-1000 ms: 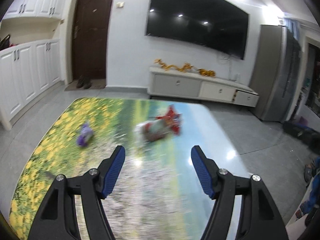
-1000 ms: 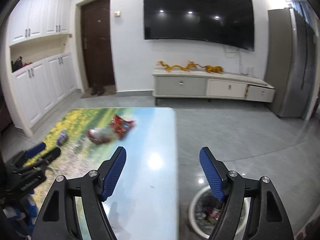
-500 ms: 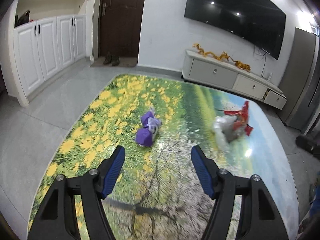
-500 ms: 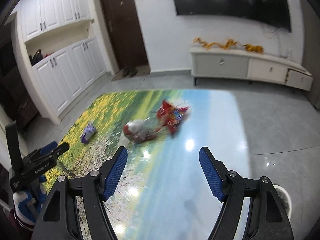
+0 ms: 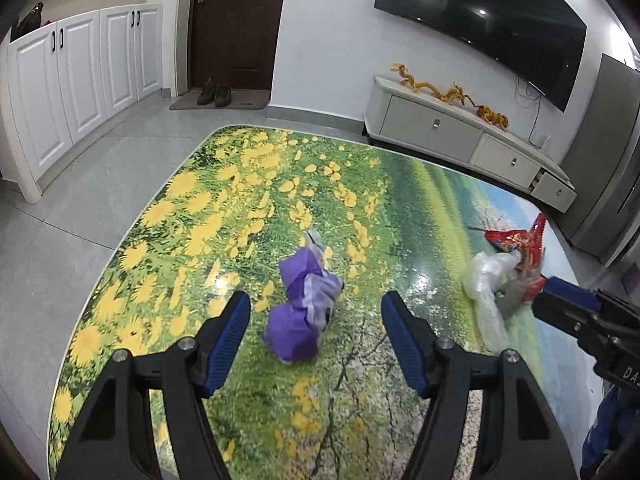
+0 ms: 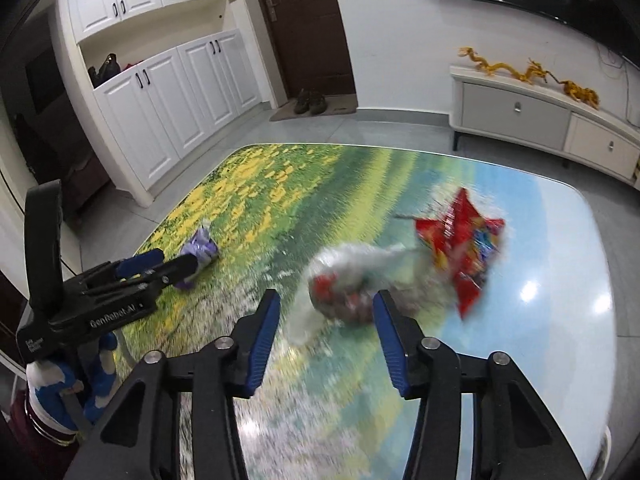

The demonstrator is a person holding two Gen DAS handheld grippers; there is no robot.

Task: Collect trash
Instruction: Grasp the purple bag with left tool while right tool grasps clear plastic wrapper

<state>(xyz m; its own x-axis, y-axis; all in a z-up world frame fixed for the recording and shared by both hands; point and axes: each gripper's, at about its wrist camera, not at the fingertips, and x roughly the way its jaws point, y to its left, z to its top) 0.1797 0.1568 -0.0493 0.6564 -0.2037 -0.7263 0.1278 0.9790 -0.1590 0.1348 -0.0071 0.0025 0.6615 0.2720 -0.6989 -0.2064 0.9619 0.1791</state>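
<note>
A crumpled purple wrapper (image 5: 303, 303) lies on the flower-print table (image 5: 240, 208). My left gripper (image 5: 315, 322) is open, its jaws on either side of the wrapper and just above it. A clear plastic bag (image 6: 344, 286) with red bits inside lies mid-table, and a red snack packet (image 6: 464, 246) lies just beyond it. My right gripper (image 6: 324, 322) is open, close over the clear bag. The bag (image 5: 486, 280) and packet (image 5: 516, 240) also show in the left wrist view, as does the right gripper (image 5: 576, 304). The left gripper (image 6: 160, 266) and purple wrapper (image 6: 202, 250) show in the right wrist view.
A white TV cabinet (image 5: 460, 136) with gold dragon ornaments stands beyond the table under a wall TV (image 5: 480, 20). White cupboards (image 5: 80, 72) and a dark door (image 5: 236, 24) are at the left. Grey tiled floor surrounds the table. A grey fridge (image 5: 608, 152) stands at right.
Both grippers have moved forward and down over the table. The left has closed in on the purple wrapper, the right on the clear bag. Both stay open.
</note>
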